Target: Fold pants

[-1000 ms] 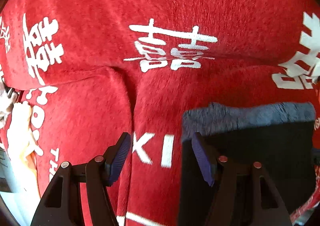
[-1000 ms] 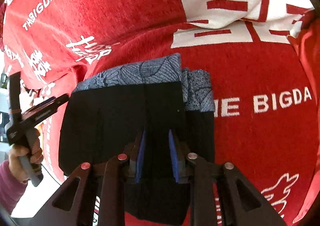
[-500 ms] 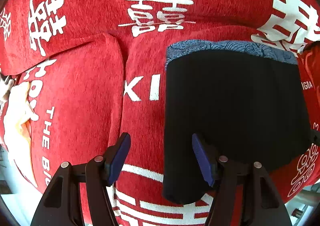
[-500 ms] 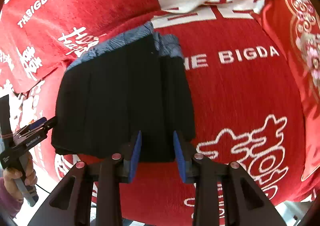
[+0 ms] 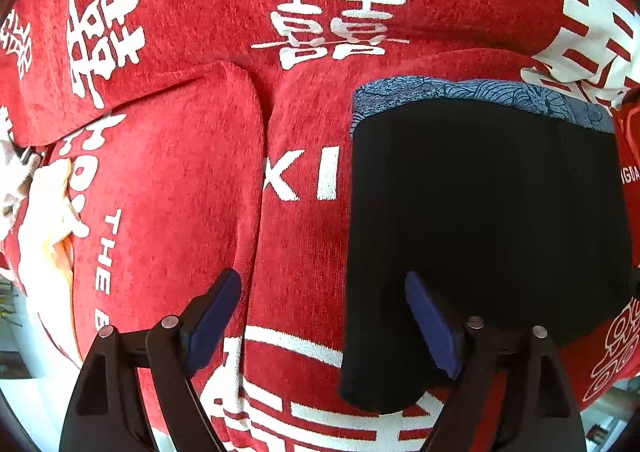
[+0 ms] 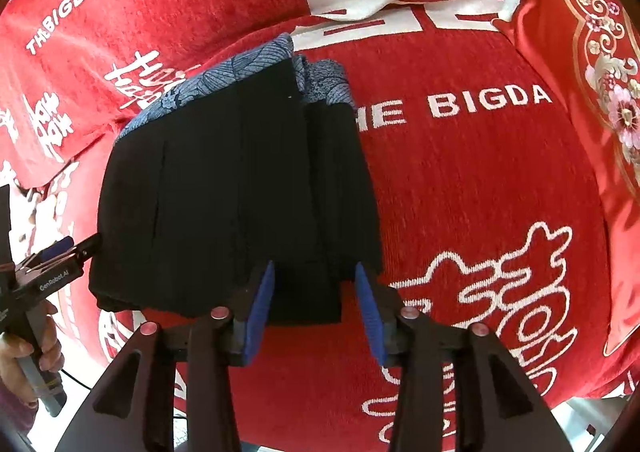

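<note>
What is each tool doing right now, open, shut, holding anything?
Left tool: open, jaws just widened, holding nothing; pants lie beside it.
Right tool: open, jaws just parted, pads off the pants edge between them.

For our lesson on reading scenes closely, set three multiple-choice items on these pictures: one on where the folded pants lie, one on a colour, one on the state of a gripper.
1. Where do the folded pants lie?
A. On the red printed cover
B. On a bare wooden floor
C. In a basket

2. What colour is the patterned band along the far edge of the pants?
A. Yellow
B. Blue-grey
C. Green

3. How does the left gripper stand?
A. Shut on the pants
B. Shut on nothing
C. Open, holding nothing

Answers:
1 A: red fabric with white lettering surrounds the pants on all sides.
2 B: the strip above the black cloth is blue-grey with a leaf-like print.
3 C: its pads stand wide apart with only the cover and the pants' edge seen between them, nothing pressed.
</note>
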Tool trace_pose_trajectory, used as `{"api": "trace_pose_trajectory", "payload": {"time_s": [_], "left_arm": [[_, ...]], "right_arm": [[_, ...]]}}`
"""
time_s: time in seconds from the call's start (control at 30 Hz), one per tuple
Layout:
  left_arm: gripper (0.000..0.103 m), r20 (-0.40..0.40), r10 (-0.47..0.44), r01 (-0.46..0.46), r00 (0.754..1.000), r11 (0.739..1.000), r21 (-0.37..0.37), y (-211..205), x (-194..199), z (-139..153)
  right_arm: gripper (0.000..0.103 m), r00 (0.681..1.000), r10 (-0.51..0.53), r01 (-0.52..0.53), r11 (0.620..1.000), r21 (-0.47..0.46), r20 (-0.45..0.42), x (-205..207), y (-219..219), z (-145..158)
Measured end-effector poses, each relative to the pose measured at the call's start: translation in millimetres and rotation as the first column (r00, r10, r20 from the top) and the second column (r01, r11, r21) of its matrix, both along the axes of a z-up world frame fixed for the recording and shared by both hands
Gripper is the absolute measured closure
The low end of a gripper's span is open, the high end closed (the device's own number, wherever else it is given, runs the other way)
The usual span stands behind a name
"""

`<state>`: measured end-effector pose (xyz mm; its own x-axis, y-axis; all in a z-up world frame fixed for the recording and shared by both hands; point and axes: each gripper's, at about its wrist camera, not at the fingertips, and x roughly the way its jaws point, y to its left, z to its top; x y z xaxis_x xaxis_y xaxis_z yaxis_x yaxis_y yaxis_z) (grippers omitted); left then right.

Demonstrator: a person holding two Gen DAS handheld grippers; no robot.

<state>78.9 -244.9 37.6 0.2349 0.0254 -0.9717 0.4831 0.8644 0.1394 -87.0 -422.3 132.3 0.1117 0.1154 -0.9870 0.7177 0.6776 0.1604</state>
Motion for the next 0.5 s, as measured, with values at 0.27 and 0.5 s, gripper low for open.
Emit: {"api": "trace_pose_trajectory", "payload": {"time_s": [0.27,0.5], "left_arm": [[0.018,-0.015,0.009,-0.009,1.0,1.0,-0.004,1.4,1.2,-1.0],[0.001,-0.003,0.015,-0.015,1.0,1.0,0.018,2.6,4.3,0.0]], "right_arm": [[0.047,1.0,-0.02,0.021,1.0,0.011,-0.005,-2.9,-2.4,-1.7],[0.043,1.0,-0.027,0.027,1.0,0.017,-0.006,-3.6,-3.5,-1.0]]}}
